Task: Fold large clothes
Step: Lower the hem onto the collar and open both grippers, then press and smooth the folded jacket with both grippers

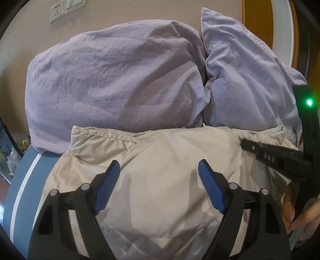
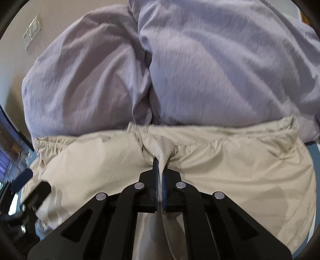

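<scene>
A large beige jacket point(image 1: 160, 180) lies spread on the bed, its elastic hem toward the pillows; it also shows in the right wrist view point(image 2: 240, 160). My left gripper point(image 1: 160, 166) is open and empty, its blue pads hovering just above the jacket's middle. My right gripper point(image 2: 161, 166) is shut on a pinch of the beige jacket just below the gathered hem, with cloth running between the fingers. The right gripper's black finger point(image 1: 270, 158) shows at the right edge of the left wrist view, resting on the jacket.
Two lavender pillows point(image 1: 112, 84) point(image 1: 246, 84) lie side by side right behind the jacket, against a beige wall with a socket plate point(image 1: 60, 11). A blue sheet with a white stripe point(image 1: 24, 186) shows at the left bed edge.
</scene>
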Tool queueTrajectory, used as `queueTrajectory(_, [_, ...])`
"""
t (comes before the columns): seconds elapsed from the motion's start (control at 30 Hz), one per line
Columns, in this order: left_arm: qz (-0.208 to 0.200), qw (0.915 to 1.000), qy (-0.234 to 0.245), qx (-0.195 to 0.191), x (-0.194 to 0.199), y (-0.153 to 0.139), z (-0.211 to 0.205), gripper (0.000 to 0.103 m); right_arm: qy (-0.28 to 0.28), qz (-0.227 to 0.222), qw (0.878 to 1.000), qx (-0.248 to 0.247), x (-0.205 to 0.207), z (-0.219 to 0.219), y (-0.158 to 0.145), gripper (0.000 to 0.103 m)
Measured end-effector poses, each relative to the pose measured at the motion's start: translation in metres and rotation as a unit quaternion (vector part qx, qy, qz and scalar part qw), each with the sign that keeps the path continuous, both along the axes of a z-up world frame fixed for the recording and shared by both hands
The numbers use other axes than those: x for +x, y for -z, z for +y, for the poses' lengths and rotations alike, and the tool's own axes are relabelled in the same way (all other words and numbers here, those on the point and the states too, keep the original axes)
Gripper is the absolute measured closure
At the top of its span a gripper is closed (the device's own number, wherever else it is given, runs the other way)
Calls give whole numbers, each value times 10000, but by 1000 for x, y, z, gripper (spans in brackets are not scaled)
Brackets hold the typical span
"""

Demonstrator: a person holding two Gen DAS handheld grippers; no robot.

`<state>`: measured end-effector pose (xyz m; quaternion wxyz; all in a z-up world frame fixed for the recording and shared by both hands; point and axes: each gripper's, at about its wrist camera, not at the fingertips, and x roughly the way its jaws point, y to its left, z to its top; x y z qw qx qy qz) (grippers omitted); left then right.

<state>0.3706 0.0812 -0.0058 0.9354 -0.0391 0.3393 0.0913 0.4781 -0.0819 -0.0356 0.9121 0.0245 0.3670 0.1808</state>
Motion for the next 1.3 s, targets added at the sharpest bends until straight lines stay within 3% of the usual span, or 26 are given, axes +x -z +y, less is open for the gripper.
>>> queueTrajectory(0.3, [153, 9998, 15, 117, 17, 20, -6, 21, 77, 91, 9998, -178, 24, 6, 26, 100])
queueTrajectory(0.53, [302, 9988, -272, 289, 37, 47, 5, 17, 78, 179, 9997, -153, 36, 7, 41, 97])
queueTrajectory(0.7, [515, 9963, -635, 261, 51, 63, 19, 18, -29, 249, 9997, 4, 35, 2, 38, 80])
queueTrajectory(0.77, [545, 9953, -721, 342, 54, 67, 22, 18, -35, 200, 9998, 0, 29, -4, 33, 65])
queueTrajectory(0.87, [610, 9945, -792, 310, 56, 71, 28, 18, -51, 76, 9999, 60, 16, -16, 24, 57])
queueTrajectory(1.07, [689, 9941, -838, 72, 44, 60, 41, 20, 169, -201, 9996, 80, -10, -56, 1, 56])
queueTrajectory(1.3, [407, 9948, -926, 63, 23, 31, 64, 20, 547, -266, 9981, 72, -14, -93, -4, 52])
